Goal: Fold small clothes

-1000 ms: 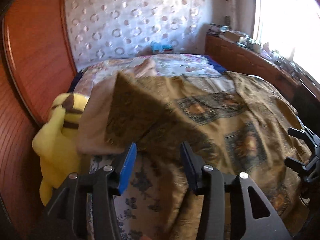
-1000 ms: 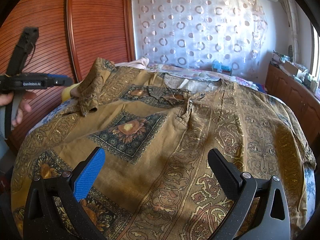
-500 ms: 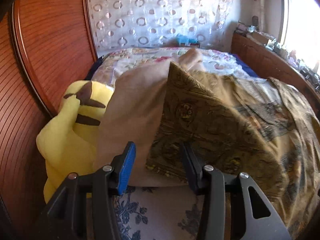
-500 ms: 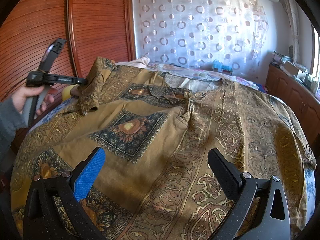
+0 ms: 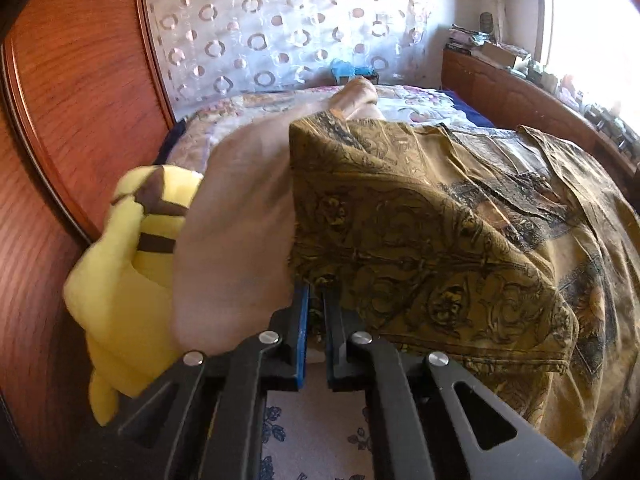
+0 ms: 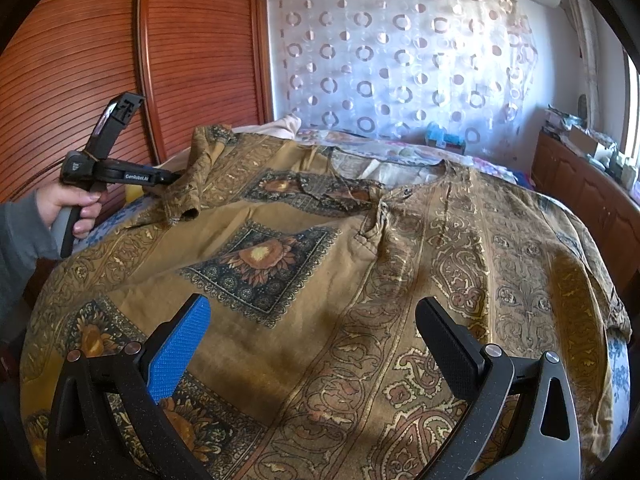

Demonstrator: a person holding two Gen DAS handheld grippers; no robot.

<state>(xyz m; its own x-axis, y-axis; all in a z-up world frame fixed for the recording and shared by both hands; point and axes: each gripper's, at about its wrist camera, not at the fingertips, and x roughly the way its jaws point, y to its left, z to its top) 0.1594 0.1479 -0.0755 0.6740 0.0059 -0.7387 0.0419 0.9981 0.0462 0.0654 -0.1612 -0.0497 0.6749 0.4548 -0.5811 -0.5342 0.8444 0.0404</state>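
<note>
The left gripper, open a second ago, is now pinched shut on the sleeve of the patterned shirt, at the shirt's left edge beside a yellow plush toy. The shirt lies spread front-up across the bed, collar toward the circle-patterned curtain, hem nearest the camera, long axis running away from the viewer. The right gripper has not moved: it hovers wide open over the hem, holding nothing.
</note>
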